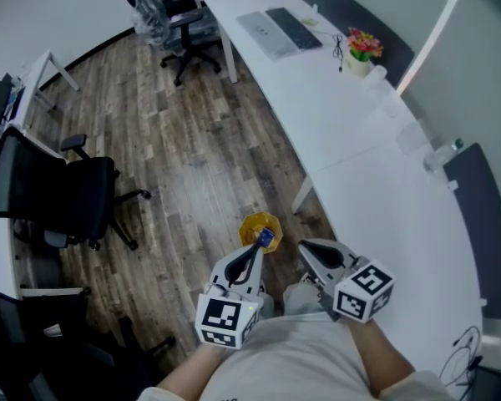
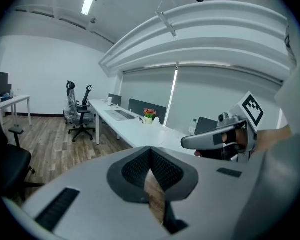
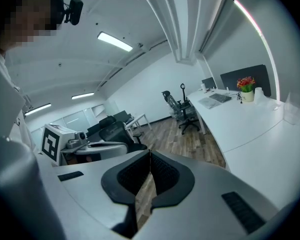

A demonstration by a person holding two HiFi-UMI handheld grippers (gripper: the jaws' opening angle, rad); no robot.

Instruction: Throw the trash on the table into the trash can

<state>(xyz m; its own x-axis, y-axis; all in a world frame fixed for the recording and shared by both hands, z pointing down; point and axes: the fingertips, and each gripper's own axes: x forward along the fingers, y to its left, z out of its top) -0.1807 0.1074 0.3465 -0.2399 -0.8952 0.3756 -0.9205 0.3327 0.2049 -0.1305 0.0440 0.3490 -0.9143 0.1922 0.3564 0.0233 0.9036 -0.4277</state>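
Left tool (image 2: 150,151), right tool (image 3: 149,154) closed empty, yellow trash can (image 1: 260,223) holding blue scrap (image 1: 265,239)

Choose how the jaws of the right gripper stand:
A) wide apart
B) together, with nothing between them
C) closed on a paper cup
B: in the right gripper view, the right gripper has its jaws meeting at the tips, and nothing is held between them.

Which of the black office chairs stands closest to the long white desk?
The black office chair at the far end of the long white desk; the others stand across the wooden floor.
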